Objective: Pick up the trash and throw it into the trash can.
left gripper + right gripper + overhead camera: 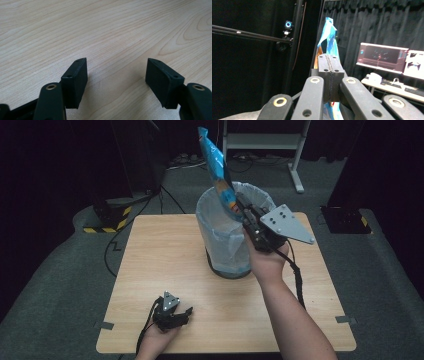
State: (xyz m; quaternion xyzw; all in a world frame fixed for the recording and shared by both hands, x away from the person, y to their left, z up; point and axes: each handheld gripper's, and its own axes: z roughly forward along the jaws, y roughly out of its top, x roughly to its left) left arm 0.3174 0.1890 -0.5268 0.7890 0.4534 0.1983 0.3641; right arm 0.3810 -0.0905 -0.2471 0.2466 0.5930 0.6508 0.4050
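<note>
**Counter, bin, wrapper and two hand-held grippers**

1. Counter [165, 265]: pale wood-grain top, rectangular, standing on grey carpet. Bare wood lies under and ahead of the left jaws.

2. Waste bin [220, 245]: round, lined with a translucent bag folded over the rim; stands upright on the counter, directly below and just ahead of the right jaws, well apart from the left jaws.

3. Blue snack wrapper [216, 165]: long, crumpled, blue with orange near the lower end. Pinched between the right jaws and rising steeply above them; its lower end hangs over the bin's mouth. In the right gripper view the wrapper [328, 37] stands up past the jaw tips.

4. Right gripper [241, 206]: held in a raised hand at the bin's near rim, grey plate on top. Jaws pressed together on the wrapper.

5. Left gripper [186, 312]: held low at the counter's near edge. Jaws spread wide, nothing between them, seen in the left gripper view [116, 75] over plain wood.
</note>
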